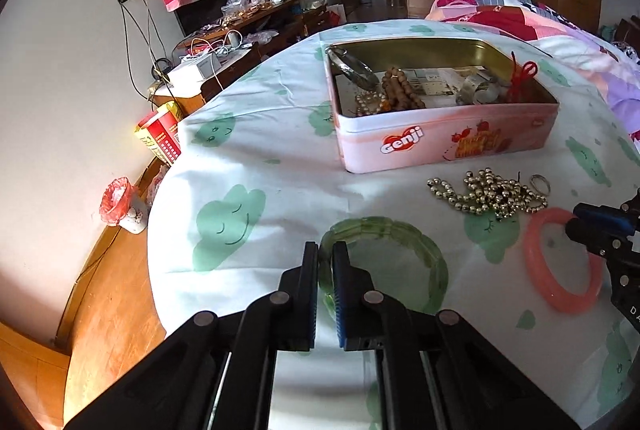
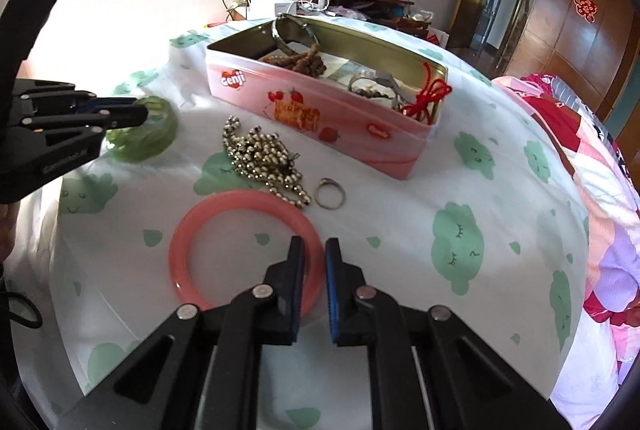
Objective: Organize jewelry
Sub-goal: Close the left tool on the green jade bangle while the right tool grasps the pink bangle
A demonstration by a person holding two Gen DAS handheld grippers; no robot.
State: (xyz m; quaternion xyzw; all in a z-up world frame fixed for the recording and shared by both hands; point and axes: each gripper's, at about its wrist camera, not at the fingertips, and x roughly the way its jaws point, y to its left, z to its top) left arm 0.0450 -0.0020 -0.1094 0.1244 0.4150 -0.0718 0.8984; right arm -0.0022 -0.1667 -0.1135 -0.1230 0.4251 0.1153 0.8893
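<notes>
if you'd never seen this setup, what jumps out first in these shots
The open pink tin at the back of the cloud-print cloth, with beads and a red cord inside. In front of it, the left gripper is clamped on a green bangle and the right gripper on a pink bangle, with gold beads and a silver ring loose between.

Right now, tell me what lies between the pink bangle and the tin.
In the right wrist view, a heap of gold beads and a silver ring lie on the cloth between the pink bangle and the tin.
</notes>
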